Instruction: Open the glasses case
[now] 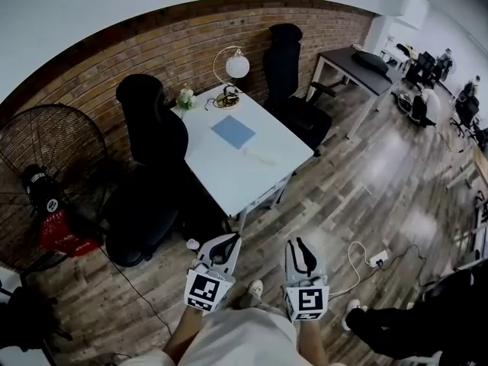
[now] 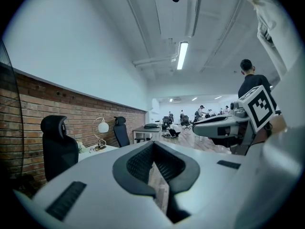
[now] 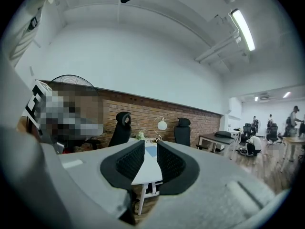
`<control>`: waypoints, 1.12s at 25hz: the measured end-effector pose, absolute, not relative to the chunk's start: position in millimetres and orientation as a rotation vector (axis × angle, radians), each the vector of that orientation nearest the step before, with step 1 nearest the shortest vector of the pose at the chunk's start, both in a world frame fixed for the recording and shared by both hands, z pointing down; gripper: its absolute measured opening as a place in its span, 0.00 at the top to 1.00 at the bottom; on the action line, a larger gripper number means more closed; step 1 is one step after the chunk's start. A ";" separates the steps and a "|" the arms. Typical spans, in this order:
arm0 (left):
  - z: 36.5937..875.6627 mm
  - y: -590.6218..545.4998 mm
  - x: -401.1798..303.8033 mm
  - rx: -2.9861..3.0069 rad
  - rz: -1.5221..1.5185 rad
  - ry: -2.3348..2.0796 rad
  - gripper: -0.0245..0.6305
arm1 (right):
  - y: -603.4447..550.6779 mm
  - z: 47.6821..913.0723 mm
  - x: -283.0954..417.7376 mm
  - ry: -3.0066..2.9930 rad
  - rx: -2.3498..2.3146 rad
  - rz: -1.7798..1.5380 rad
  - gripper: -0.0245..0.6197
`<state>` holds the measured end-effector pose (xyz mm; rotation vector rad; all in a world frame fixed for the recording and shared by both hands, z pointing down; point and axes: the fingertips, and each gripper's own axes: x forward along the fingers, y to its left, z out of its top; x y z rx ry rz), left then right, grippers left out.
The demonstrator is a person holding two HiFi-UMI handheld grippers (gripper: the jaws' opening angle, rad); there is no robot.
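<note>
Seen from the head view, the person stands on the wood floor (image 1: 366, 197) well apart from the white table (image 1: 229, 185), which lies at 12 o'clock from both grippers. The left gripper (image 1: 230, 239) and the right gripper (image 1: 299, 242) are held side by side, close to the body and roughly level, both aimed toward the table. In the left gripper view the black pads (image 2: 138, 163) meet at their far tips, so those jaws are together and carry nothing. In the right gripper view the pads (image 3: 129, 160) stand almost against each other with only a thin slit between them, through which the table shows; these jaws are closed too and hold nothing. The glasses case (image 1: 261, 157) appears as a slim pale shape lying flat on the tabletop, at 5 o'clock from the blue mat (image 1: 232, 131) and just beside it, untouched and far from either gripper; whether it is open is too small to tell. At the table's far end, a globe lamp (image 1: 237, 65) stands at 12 o'clock from the mat and a small plant (image 1: 185, 97) at 10 o'clock. One black office chair (image 1: 152, 128) sits at 9 o'clock of the table against the brick wall (image 1: 152, 44), and another chair (image 1: 286, 63) at 2 o'clock. A large floor fan (image 1: 49, 166) stands farther out at 9 o'clock, and a power strip (image 1: 378, 261) lies on the floor at 3 o'clock from the right gripper.
</note>
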<state>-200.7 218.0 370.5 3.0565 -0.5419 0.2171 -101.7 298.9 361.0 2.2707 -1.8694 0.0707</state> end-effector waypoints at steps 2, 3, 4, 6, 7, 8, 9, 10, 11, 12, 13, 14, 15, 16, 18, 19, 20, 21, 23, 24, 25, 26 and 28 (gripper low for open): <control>370.6 214.5 -190.7 3.056 0.213 -0.556 0.96 | 294.3 361.2 -92.5 -1.886 2.259 0.062 0.84; 371.2 212.6 -186.1 3.055 0.214 -0.564 0.96 | 291.9 361.8 -87.7 -1.894 2.254 0.059 0.84; 372.0 210.4 -181.7 3.053 0.216 -0.574 0.96 | 289.1 362.3 -82.9 -1.900 2.250 0.058 0.84; 372.6 205.6 -173.4 3.052 0.223 -0.592 0.96 | 282.8 362.2 -73.5 -1.916 2.240 0.053 0.84; 372.4 203.8 -169.6 3.052 0.227 -0.601 0.96 | 280.1 361.8 -69.2 -1.926 2.235 0.050 0.85; 372.0 202.3 -166.2 3.052 0.230 -0.610 0.96 | 277.9 361.5 -65.2 -1.936 2.230 0.050 0.84; 371.6 200.7 -163.0 3.051 0.234 -0.621 0.96 | 275.7 361.7 -61.3 -1.944 2.226 0.051 0.85; 371.4 198.5 -159.6 3.051 0.238 -0.632 0.96 | 273.2 362.4 -57.1 -1.952 2.224 0.056 0.84; 371.5 195.6 -155.8 3.050 0.241 -0.644 0.96 | 270.2 363.6 -52.4 -1.959 2.225 0.063 0.84; 371.4 192.4 -151.6 3.049 0.245 -0.656 0.96 | 267.1 364.6 -47.5 -1.964 2.226 0.070 0.84; 371.4 189.5 -147.3 3.049 0.248 -0.667 0.96 | 263.9 365.1 -42.6 -1.972 2.224 0.073 0.84; 371.5 187.3 -142.9 3.050 0.254 -0.676 0.96 | 260.9 365.0 -38.2 -1.983 2.217 0.070 0.85; 371.9 185.8 -138.7 3.050 0.259 -0.685 0.96 | 258.4 364.9 -34.0 -1.994 2.209 0.066 0.84; 372.7 185.0 -134.7 3.049 0.265 -0.692 0.96 | 256.7 365.5 -29.6 -2.003 2.206 0.067 0.84; 374.8 184.3 -126.5 3.043 0.273 -0.704 0.96 | 255.3 368.2 -20.5 -2.013 2.210 0.082 0.84; 375.5 183.5 -122.1 3.040 0.276 -0.711 0.96 | 253.9 369.1 -16.3 -2.022 2.205 0.085 0.84; 376.1 181.8 -117.5 3.038 0.281 -0.717 0.96 | 251.3 369.7 -12.5 -2.033 2.194 0.084 0.84; 376.6 179.9 -112.7 3.038 0.286 -0.724 0.96 | 248.4 370.1 -8.8 -2.046 2.179 0.080 0.85; 377.7 177.6 -102.9 3.037 0.294 -0.737 0.96 | 245.0 372.2 -0.3 -2.064 2.162 0.082 0.84; 378.5 177.3 -98.4 3.037 0.297 -0.744 0.96 | 244.4 373.5 4.2 -2.070 2.160 0.087 0.84; 379.4 176.9 -94.4 3.036 0.301 -0.751 0.96 | 243.5 374.6 8.3 -2.076 2.155 0.091 0.84; 380.6 175.9 -91.1 3.034 0.307 -0.758 0.96 | 241.8 375.6 12.1 -2.083 2.148 0.092 0.84; 383.6 172.1 -86.5 3.028 0.322 -0.774 0.96 | 237.3 377.5 18.3 -2.095 2.140 0.099 0.84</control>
